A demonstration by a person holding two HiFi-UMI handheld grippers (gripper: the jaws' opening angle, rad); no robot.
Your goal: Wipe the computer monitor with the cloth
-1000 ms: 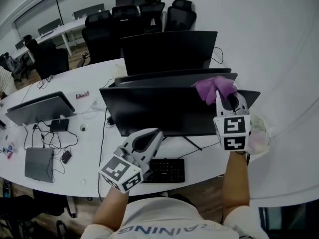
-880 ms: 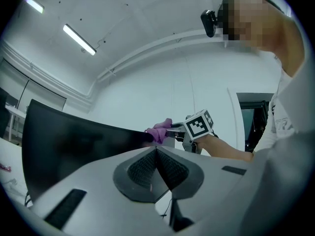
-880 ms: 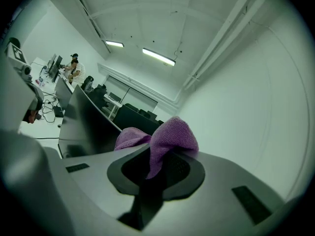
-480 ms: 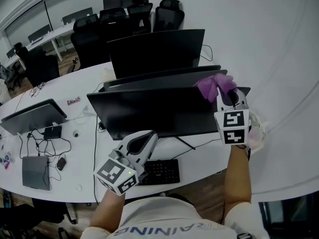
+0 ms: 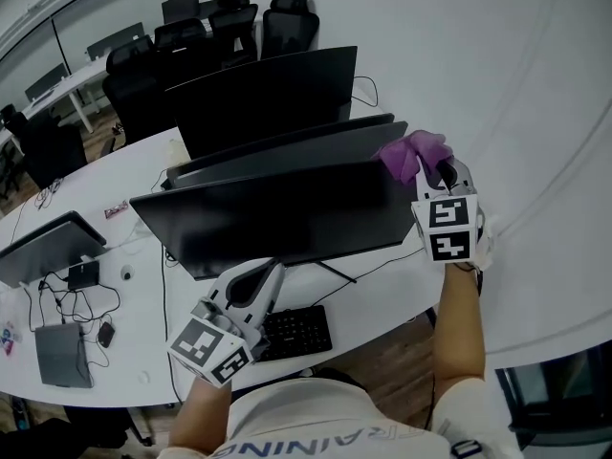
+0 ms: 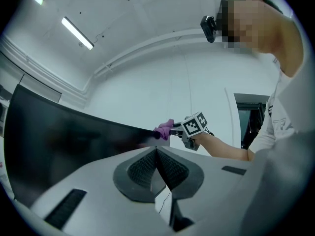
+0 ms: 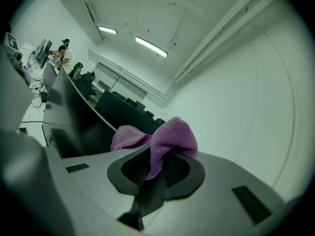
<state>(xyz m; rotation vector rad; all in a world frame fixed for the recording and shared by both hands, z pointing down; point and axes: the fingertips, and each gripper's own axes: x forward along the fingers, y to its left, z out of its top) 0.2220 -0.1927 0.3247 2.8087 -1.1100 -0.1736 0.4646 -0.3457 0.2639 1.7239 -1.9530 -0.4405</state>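
Observation:
The dark computer monitor point(image 5: 277, 213) stands in the middle of the white desk point(image 5: 382, 299). A purple cloth point(image 5: 409, 151) rests on the monitor's top edge near its right corner, with my right gripper point(image 5: 427, 165) shut on it. In the right gripper view the cloth point(image 7: 167, 136) bulges out between the jaws, and the monitor point(image 7: 74, 117) runs off to the left. My left gripper point(image 5: 273, 268) hangs shut and empty below the screen's lower edge, above the keyboard point(image 5: 296, 331). The left gripper view looks up along the screen point(image 6: 59, 141) to the cloth point(image 6: 165, 130).
Two more monitors point(image 5: 268, 89) stand behind the first. At the left of the desk lie a laptop point(image 5: 48, 242), cables and a grey pad point(image 5: 62, 354). Black office chairs point(image 5: 287, 22) stand at the back. A white wall point(image 5: 516, 113) closes the right side.
My right gripper has carried the cloth along the top edge towards the monitor's right corner. The head view has swung, so the desk sits further left. My left gripper has sunk slightly.

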